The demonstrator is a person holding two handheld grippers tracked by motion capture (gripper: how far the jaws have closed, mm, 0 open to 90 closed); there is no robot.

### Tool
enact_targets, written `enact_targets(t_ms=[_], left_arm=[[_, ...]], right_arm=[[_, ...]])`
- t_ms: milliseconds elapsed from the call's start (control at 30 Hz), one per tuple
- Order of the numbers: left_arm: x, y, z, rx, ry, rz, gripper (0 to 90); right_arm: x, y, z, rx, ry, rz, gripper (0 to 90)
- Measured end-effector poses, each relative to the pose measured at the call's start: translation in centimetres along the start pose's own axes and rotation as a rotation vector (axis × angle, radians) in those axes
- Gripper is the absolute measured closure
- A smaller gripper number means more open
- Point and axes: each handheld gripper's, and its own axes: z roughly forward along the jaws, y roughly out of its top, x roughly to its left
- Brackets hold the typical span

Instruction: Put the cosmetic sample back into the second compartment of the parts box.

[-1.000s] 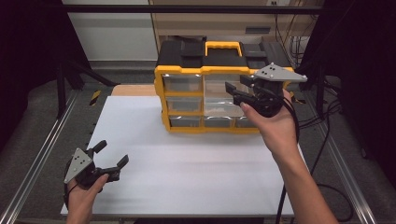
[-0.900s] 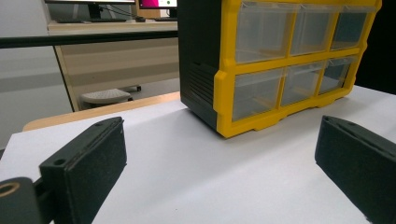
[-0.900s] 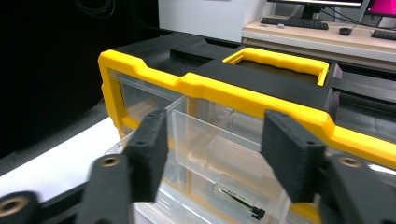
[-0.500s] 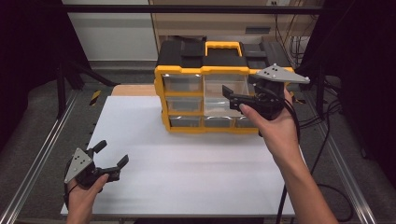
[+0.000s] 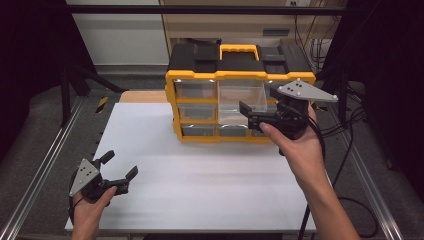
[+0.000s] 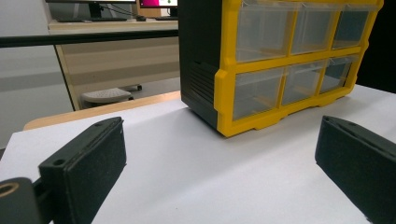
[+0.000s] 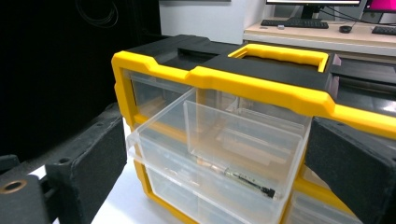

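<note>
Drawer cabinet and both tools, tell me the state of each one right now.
Drawer cabinet: upright on the table.
Top middle drawer: pulled out.
Other drawers: closed.
Right tool: open at the pulled-out drawer, jaws just opened.
Left tool: open, holding nothing.

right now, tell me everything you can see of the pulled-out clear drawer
The clear drawer looks like see-through plastic. It sticks out of the top row of the yellow and black organizer, roughly level. A thin dark-tipped item lies on its floor. The right gripper is in front of it, jaws open, just widened, not pressing it.
</note>
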Motion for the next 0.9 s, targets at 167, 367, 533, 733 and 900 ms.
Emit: enact_targets(t_ms=[167, 367, 533, 733, 900], left_arm=[[0.0, 0.0, 0.0, 0.0, 0.001, 0.0, 2.1], [0.0, 0.0, 0.0, -0.001, 0.003, -0.001, 2.1], [0.0, 0.0, 0.0, 0.0, 0.002, 0.001, 2.0], [0.0, 0.0, 0.0, 0.0, 0.002, 0.0, 2.0], [0.0, 0.0, 0.0, 0.0, 0.001, -0.001, 2.0]], right_arm=[[0.0, -0.9, -0.5, -0.006, -0.006, 0.002, 5.3], [-0.2, -2.1, -0.9, 0.0, -0.013, -0.006, 5.0], [-0.3, -2.8, -1.3, -0.006, -0.018, -0.011, 4.9], [-0.4, -3.3, -1.4, 0.002, -0.022, -0.014, 4.6], [-0.5, -3.6, -1.5, 0.004, -0.024, -0.014, 4.3]])
